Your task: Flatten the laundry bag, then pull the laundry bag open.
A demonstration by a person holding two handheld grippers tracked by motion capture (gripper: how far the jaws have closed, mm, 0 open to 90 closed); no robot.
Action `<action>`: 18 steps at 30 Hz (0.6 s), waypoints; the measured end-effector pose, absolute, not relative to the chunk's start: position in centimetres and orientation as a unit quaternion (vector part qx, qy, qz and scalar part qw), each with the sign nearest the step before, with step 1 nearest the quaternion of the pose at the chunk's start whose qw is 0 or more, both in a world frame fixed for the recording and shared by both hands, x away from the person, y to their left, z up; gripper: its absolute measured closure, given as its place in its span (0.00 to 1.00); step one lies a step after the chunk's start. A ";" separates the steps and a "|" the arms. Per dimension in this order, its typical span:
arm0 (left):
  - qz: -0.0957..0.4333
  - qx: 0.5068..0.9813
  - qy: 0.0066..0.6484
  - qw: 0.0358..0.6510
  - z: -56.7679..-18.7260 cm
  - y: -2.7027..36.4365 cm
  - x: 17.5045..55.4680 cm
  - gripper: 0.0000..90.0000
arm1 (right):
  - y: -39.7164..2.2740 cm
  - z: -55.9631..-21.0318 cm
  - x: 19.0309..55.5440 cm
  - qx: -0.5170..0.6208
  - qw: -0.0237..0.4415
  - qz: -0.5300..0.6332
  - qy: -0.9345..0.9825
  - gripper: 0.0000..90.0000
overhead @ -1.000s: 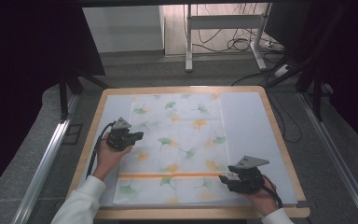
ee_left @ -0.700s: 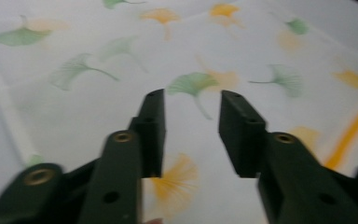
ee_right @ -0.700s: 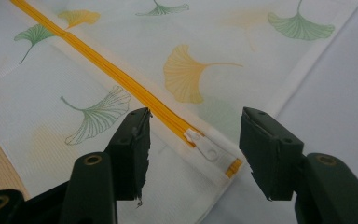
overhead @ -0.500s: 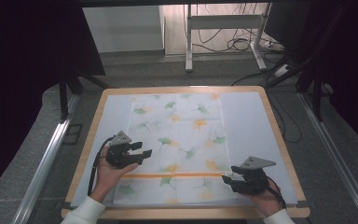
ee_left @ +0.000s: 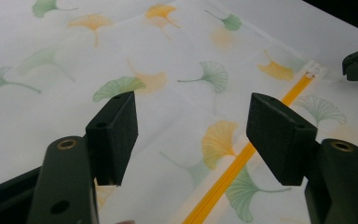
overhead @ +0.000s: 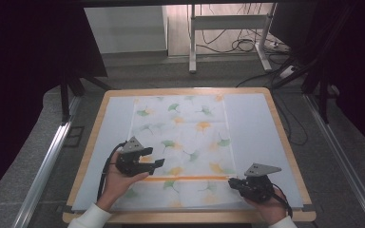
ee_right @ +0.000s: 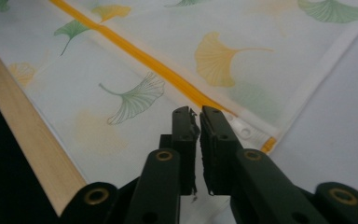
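My left gripper (overhead: 145, 161) has slid toward me, jaws wide apart above the ginkgo-print bag (overhead: 180, 142) lying flat mid-table. My right gripper (overhead: 240, 183), jaws nearly together and empty, has neared the orange zip's (overhead: 190, 179) end, likely readying to unzip.

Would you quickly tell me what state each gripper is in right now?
Left gripper: open, jaws wide apart above the white ginkgo-leaf printed cloth, holding nothing.
Right gripper: jaws nearly closed beside the cloth's orange stripe; whether cloth is pinched cannot be told.
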State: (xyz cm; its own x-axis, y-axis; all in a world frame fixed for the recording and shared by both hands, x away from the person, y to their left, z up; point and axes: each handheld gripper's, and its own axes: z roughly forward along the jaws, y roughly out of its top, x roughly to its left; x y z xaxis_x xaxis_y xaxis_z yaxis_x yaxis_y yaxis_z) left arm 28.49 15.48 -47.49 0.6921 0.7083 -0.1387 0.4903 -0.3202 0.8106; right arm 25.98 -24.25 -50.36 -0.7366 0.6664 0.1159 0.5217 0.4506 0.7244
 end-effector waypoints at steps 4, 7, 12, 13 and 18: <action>0.120 0.811 0.359 0.445 -47.4 14.2 28.3 0.37 | -24.3 -50.6 25.6 0.343 0.083 0.384 0.853 0.99; 0.117 0.817 0.349 0.445 -47.2 13.4 28.1 0.37 | -24.2 -50.8 25.2 0.340 0.085 0.375 0.858 0.99; 0.117 0.826 0.331 0.441 -47.0 11.8 28.0 0.37 | -24.3 -50.9 25.1 0.338 0.086 0.372 0.860 0.99; 0.115 0.828 0.328 0.439 -47.1 11.5 28.1 0.37 | -24.3 -50.9 25.1 0.338 0.086 0.372 0.860 0.99; 0.119 0.833 0.325 0.432 -47.2 10.6 28.5 0.37 | -24.3 -51.1 25.1 0.338 0.089 0.369 0.861 0.99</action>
State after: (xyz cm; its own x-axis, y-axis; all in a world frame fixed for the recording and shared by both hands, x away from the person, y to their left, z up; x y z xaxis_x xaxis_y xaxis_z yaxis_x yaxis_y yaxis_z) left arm 28.53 10.61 -47.24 0.7598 0.6449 -0.0830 0.4390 -0.4147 0.7971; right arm 25.10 -24.30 -51.05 -0.7558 0.6478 0.0957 0.5161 0.4993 0.6959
